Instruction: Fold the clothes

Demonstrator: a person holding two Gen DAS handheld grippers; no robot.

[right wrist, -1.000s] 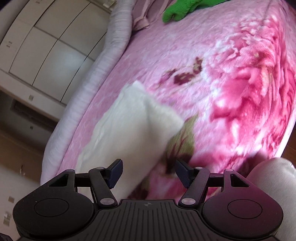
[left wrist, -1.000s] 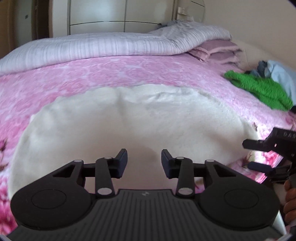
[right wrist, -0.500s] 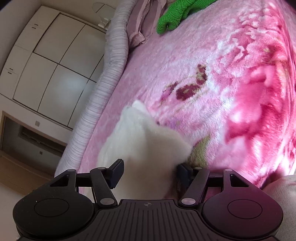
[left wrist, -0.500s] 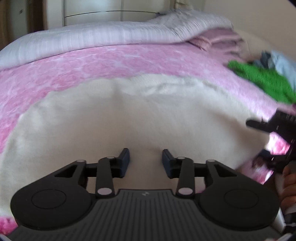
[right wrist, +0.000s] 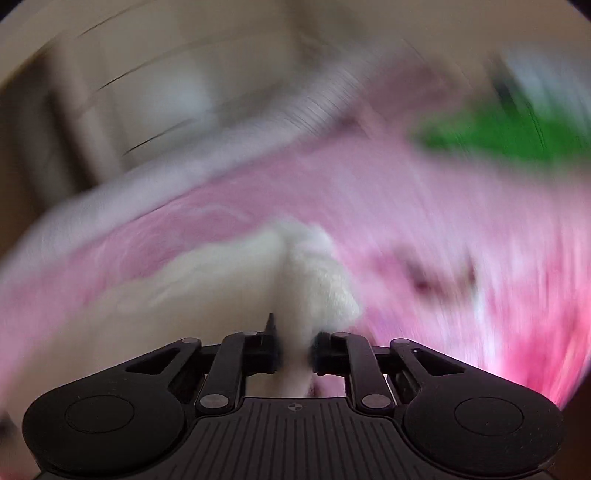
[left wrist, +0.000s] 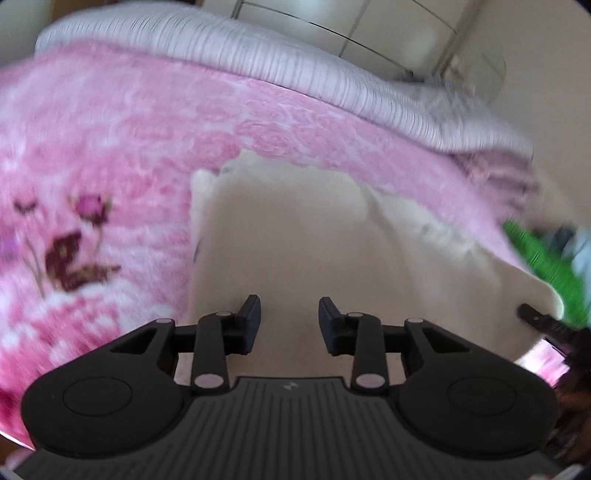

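A cream fleecy garment [left wrist: 295, 240] lies on the pink bed, its right side raised. My left gripper [left wrist: 290, 314] hovers over the garment's near part. Its jaws are closing but still stand apart, and the cloth shows below the gap, not pinched. My right gripper [right wrist: 295, 350] is closing, and its pads press on a bunched corner of the cream garment [right wrist: 317, 280]. In the left wrist view one dark finger of the right gripper [left wrist: 535, 319] shows at the cloth's lifted right corner. Both views are blurred by motion.
A pink floral blanket [left wrist: 110, 147] covers the bed. A lilac ribbed quilt [left wrist: 295, 62] runs along the far side, with pillows [left wrist: 498, 170] to the right. A green garment [left wrist: 543, 266] and pale blue clothes lie at the right. White wardrobe doors [left wrist: 369, 22] stand behind.
My right gripper closed on the cream garment's corner, rolled and lifted it. The left gripper swept sideways and rolled, and the cloth's right side now stands up from the bed.
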